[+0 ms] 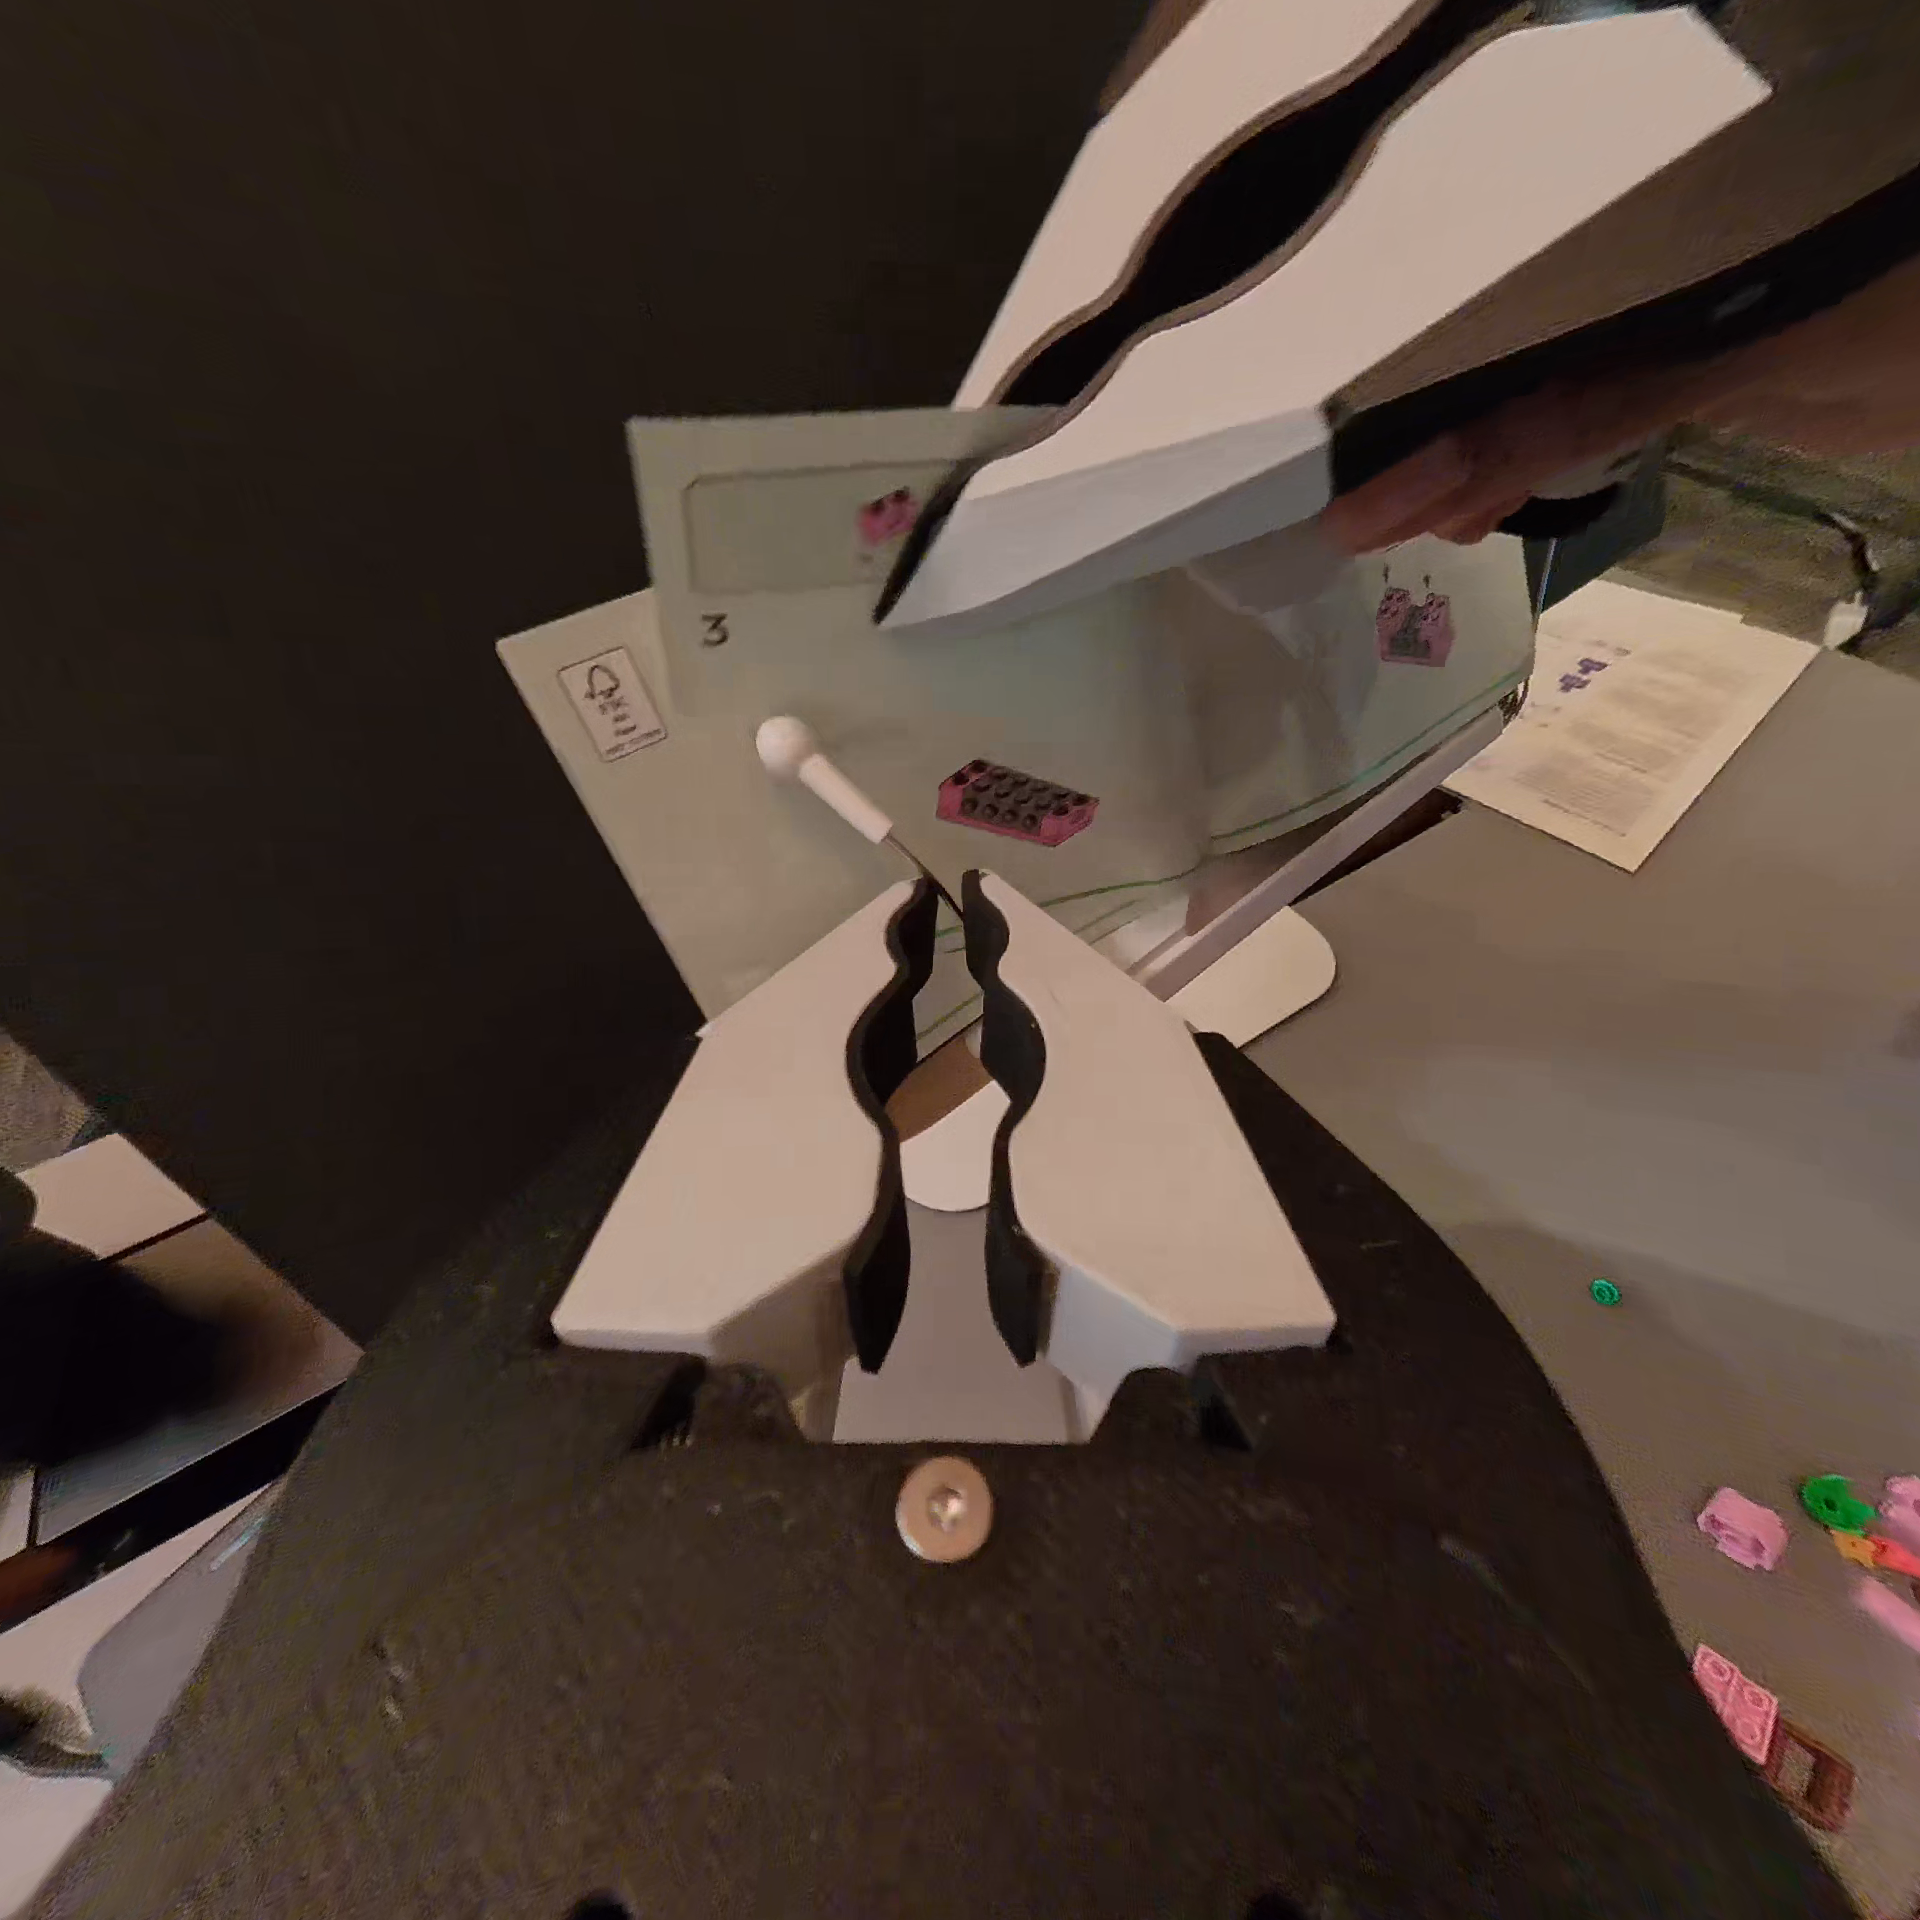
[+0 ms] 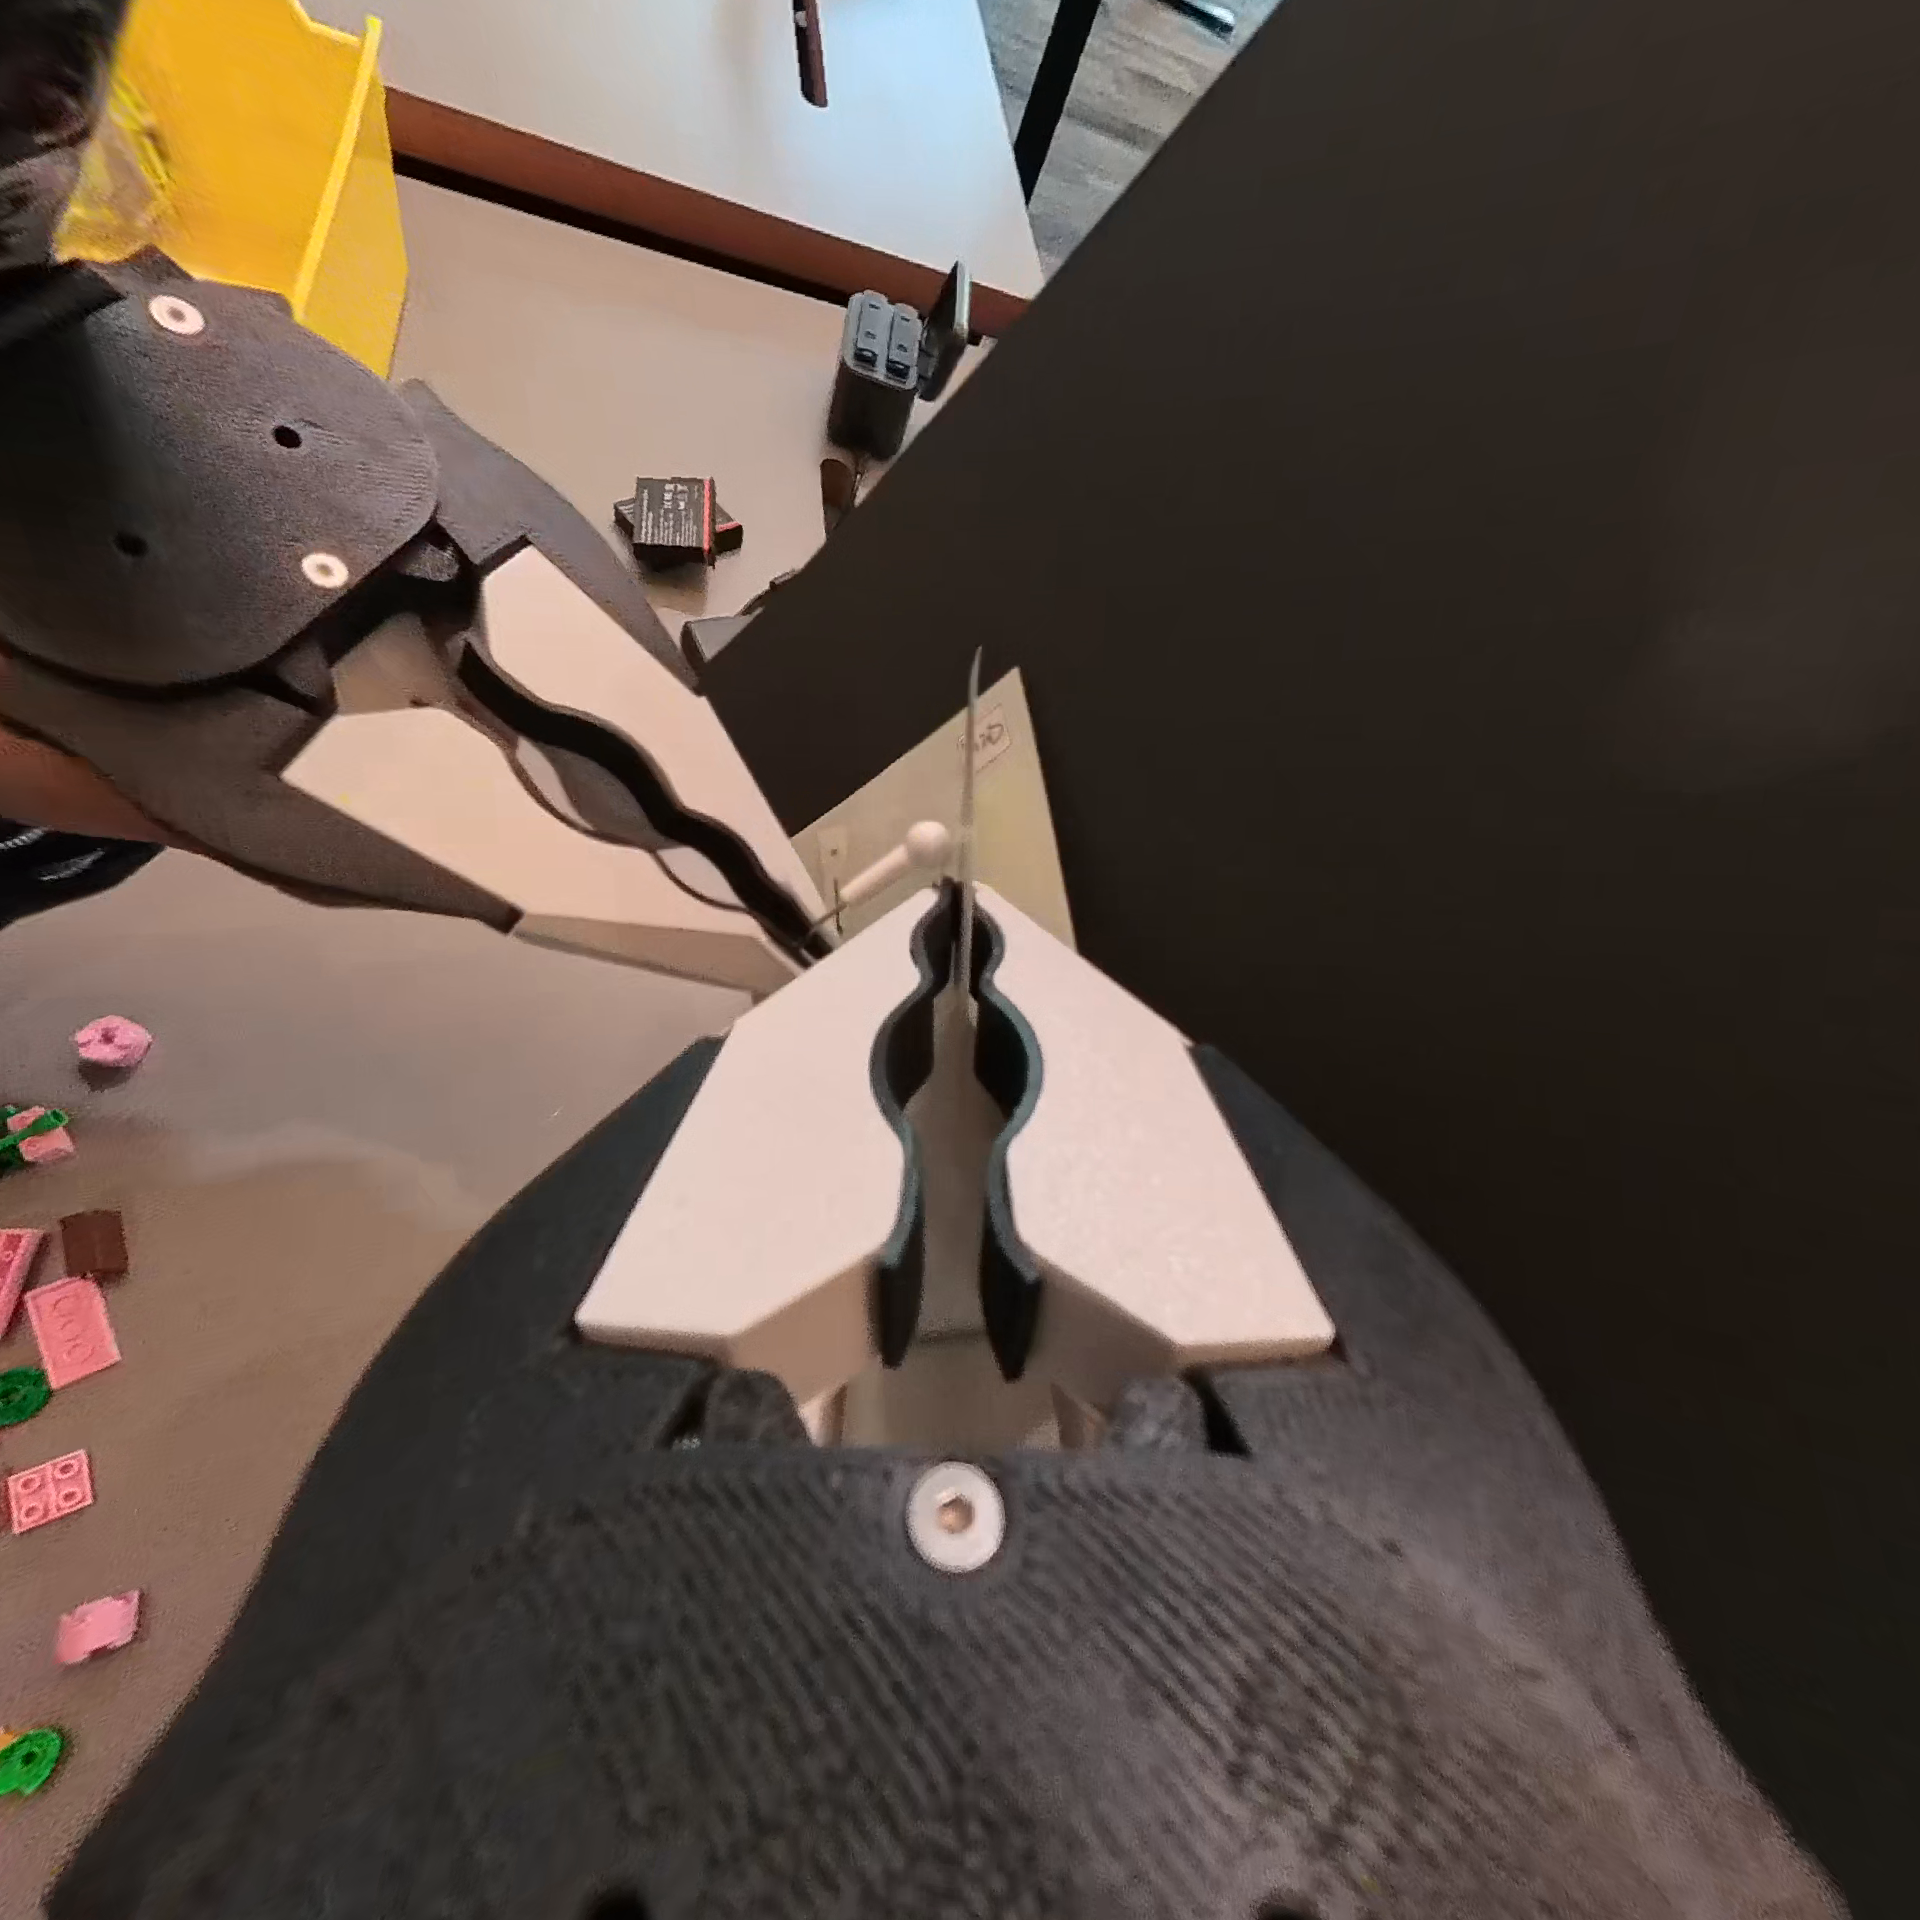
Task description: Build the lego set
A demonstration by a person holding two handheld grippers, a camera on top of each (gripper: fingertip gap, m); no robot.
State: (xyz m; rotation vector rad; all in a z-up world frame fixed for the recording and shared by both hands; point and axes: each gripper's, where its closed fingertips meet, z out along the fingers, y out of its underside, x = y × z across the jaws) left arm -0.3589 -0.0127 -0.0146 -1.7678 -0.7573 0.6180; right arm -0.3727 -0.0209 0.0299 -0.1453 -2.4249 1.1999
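Observation:
The instruction booklet (image 1: 1091, 727) stands open on a white stand (image 1: 1268, 966) against a black board. My left gripper (image 1: 943, 883) is shut on the thin wire of the stand's white ball-tipped page-holder arm (image 1: 821, 779). My right gripper (image 1: 894, 613) comes in from the upper right and is shut on a booklet page. In the right wrist view that page (image 2: 971, 748) runs edge-on between my right gripper's (image 2: 961, 904) tips. My left gripper (image 2: 816, 948) meets it from the left, beside the ball tip (image 2: 925, 840). Loose pink, green and brown lego pieces (image 2: 71, 1345) lie on the grey table.
More lego pieces (image 1: 1740, 1538) and a green stud (image 1: 1605, 1291) lie at the right. A printed sheet (image 1: 1642, 727) lies behind the stand. A yellow bin (image 2: 260, 156), black batteries (image 2: 675, 520) and a dark charger case (image 2: 878, 374) sit farther back. The black board (image 2: 1455, 623) stands upright.

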